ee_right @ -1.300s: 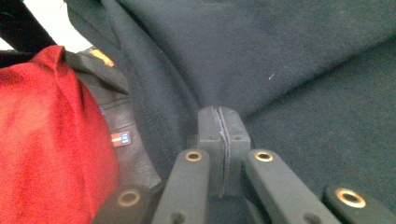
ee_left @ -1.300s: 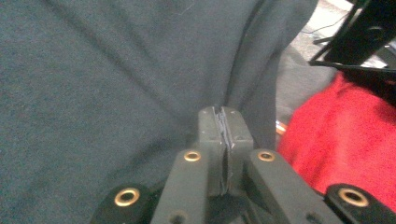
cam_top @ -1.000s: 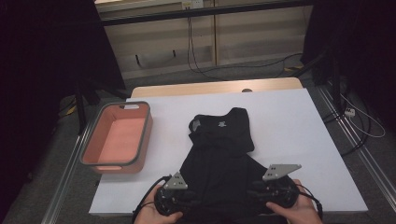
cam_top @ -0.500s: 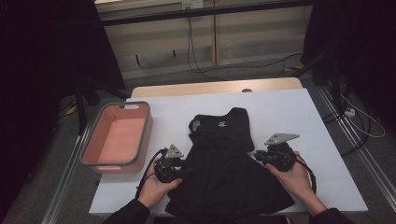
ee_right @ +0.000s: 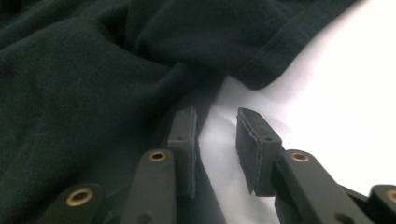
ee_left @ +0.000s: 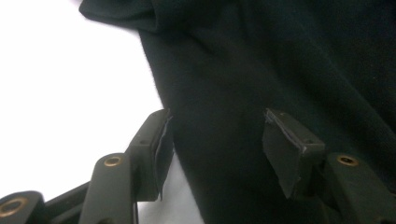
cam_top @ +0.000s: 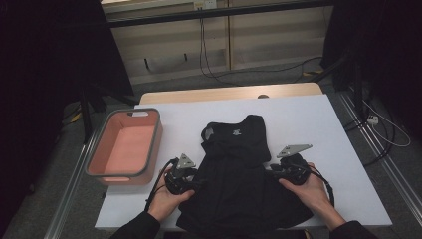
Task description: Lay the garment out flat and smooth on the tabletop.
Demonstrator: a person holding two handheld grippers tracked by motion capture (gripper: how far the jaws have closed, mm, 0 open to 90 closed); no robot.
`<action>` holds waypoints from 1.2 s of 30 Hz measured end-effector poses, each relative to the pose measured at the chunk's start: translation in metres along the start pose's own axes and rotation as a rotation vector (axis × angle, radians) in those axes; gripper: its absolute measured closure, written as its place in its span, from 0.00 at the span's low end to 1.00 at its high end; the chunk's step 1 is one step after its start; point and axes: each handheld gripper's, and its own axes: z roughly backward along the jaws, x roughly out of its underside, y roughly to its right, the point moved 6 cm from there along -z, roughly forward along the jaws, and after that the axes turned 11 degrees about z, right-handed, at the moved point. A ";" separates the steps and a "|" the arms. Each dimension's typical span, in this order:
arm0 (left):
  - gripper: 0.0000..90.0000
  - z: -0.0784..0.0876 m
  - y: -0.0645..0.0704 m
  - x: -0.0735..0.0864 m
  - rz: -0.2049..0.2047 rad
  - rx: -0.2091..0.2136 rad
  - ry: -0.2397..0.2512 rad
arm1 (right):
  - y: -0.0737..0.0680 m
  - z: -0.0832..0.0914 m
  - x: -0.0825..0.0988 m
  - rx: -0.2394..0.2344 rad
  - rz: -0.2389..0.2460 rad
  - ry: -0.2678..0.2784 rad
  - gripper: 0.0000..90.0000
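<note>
Black sleeveless top (cam_top: 238, 169), spread flat in the lower middle of the frame, neckline toward the top, small pale chest mark, hem creased

White table (cam_top: 318, 129), black garment (cam_top: 239, 174), pink tray (cam_top: 97, 167)

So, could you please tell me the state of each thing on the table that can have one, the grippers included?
Black top: spread flat on the white table cover, neck end away from the person.
Pink bin: upright, empty.
Left gripper: jaws apart over the top's edge, just been opening, pads not pressing.
Right gripper: jaws apart at the top's other edge, nothing between them.
</note>
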 end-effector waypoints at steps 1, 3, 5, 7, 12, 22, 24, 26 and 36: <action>0.48 0.000 0.000 0.000 -0.001 0.000 0.000 | 0.000 0.000 -0.001 -0.004 -0.006 0.004 0.73; 0.48 0.000 0.000 0.000 0.000 0.000 0.000 | -0.001 0.001 -0.003 -0.024 -0.029 0.022 0.73; 0.48 0.000 0.000 0.000 -0.001 0.000 0.001 | -0.002 0.000 -0.003 -0.044 -0.037 0.021 0.72; 0.48 0.000 0.000 0.000 0.000 0.001 0.001 | -0.005 -0.004 -0.003 -0.059 -0.031 0.013 0.70; 0.47 -0.001 0.000 -0.001 -0.002 -0.001 0.003 | -0.008 -0.009 -0.008 -0.075 -0.038 0.023 0.65; 0.50 -0.007 -0.004 -0.008 0.008 -0.006 0.006 | -0.018 -0.022 -0.020 -0.048 0.009 0.022 0.80; 0.55 -0.009 -0.005 -0.011 0.023 -0.012 0.003 | -0.021 -0.023 -0.021 -0.086 -0.006 0.029 0.94; 0.63 -0.008 -0.006 -0.012 0.033 -0.014 -0.007 | -0.023 -0.022 -0.022 -0.067 0.007 0.017 0.95; 0.98 -0.001 -0.006 -0.008 0.049 0.008 -0.037 | 0.002 0.005 -0.011 0.084 -0.012 0.038 0.98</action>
